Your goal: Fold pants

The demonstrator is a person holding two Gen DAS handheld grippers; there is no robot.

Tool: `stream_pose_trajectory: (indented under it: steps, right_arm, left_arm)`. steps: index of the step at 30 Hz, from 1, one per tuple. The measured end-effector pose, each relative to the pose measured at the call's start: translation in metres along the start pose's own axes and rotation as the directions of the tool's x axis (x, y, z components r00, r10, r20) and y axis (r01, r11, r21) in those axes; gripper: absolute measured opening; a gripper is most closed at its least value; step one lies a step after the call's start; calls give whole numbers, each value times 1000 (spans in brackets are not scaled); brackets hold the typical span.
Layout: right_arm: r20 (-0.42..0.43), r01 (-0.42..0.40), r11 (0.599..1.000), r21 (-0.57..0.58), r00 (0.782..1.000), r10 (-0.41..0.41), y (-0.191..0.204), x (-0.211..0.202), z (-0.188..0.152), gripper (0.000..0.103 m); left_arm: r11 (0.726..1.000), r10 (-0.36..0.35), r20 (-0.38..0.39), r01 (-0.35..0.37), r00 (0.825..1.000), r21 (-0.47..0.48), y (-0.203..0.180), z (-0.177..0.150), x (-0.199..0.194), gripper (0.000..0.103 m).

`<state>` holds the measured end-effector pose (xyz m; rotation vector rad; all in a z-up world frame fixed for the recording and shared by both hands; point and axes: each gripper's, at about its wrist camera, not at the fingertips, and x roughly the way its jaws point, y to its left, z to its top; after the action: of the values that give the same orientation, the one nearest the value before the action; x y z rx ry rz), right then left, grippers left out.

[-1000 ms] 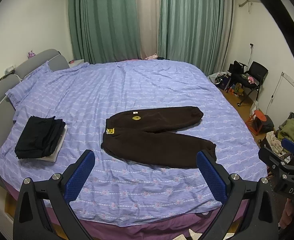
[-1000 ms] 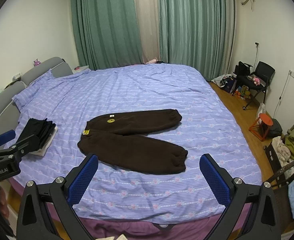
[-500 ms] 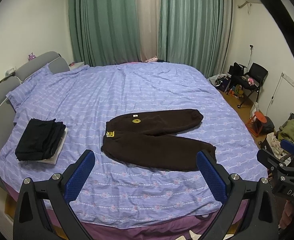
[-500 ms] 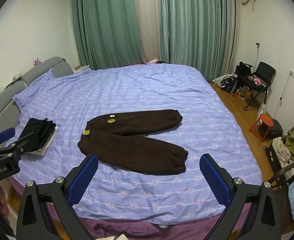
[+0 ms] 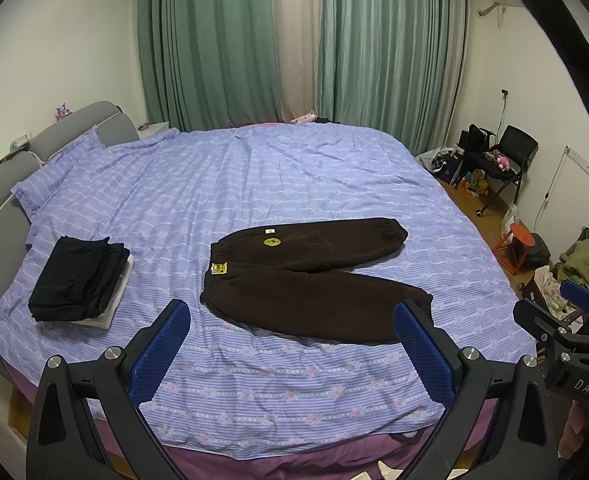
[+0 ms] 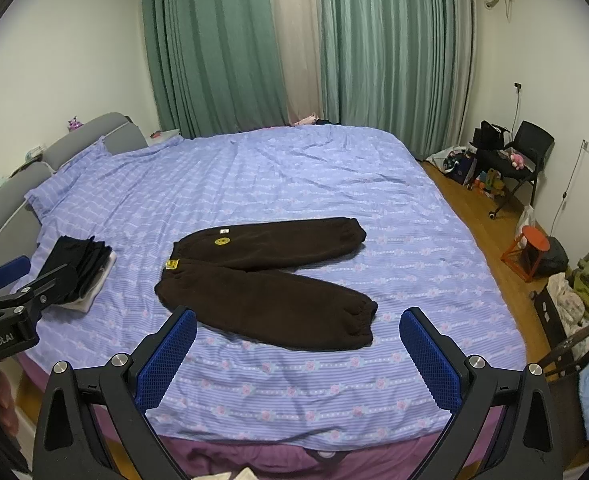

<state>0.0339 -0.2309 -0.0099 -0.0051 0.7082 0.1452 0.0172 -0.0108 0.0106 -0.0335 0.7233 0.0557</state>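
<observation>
From the left wrist cam, the left tongs [image 5: 290,344] are spread wide with nothing in them, hanging over the near edge of the bed [image 5: 254,380], and the brown pants [image 5: 306,276] lie flat mid-bed, legs splayed apart toward the right, waistband to the left. Honestly the fleece looks thick, so a shallow pinch could grab only the top layer and drag the whole thing crooked. A folded black stack [image 5: 78,276] sits off to the left, well apart. Right wrist cam: right tongs [image 6: 298,356] also wide open and empty, short of the near cuff [image 6: 358,320]. If both sides don't lift together, the legs probably won't line up.
</observation>
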Motion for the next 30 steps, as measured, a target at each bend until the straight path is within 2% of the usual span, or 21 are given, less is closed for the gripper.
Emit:
stream_pose_trajectory:
  steps: [8, 14, 18, 24, 27, 30]
  right_arm:
    - [-35, -10, 1000, 16, 999, 11, -10, 20, 5, 102]
    - [-49, -6, 999, 36, 999, 7, -35, 66, 13, 102]
    - [-24, -5, 1000, 16, 1000, 5, -60, 116, 32, 102]
    - [-7, -33, 999, -29, 999, 33, -108, 224, 67, 102]
    - [-13, -62, 997, -40, 998, 61, -128, 281, 80, 100]
    - [-45, -84, 996, -33, 996, 82, -142, 338, 88, 93]
  left_arm:
    - [1000, 23, -27, -23, 999, 5, -11, 10, 26, 103]
    - [999, 48, -24, -47, 999, 18, -36, 24, 71, 103]
    - [996, 92, -28, -91, 995, 17, -58, 35, 120, 103]
    - [989, 146, 4, -146, 989, -3, -92, 55, 210, 103]
    - [990, 139, -9, -139, 990, -18, -109, 66, 260, 103]
    - [991, 133, -38, -134, 990, -5, -127, 74, 313, 103]
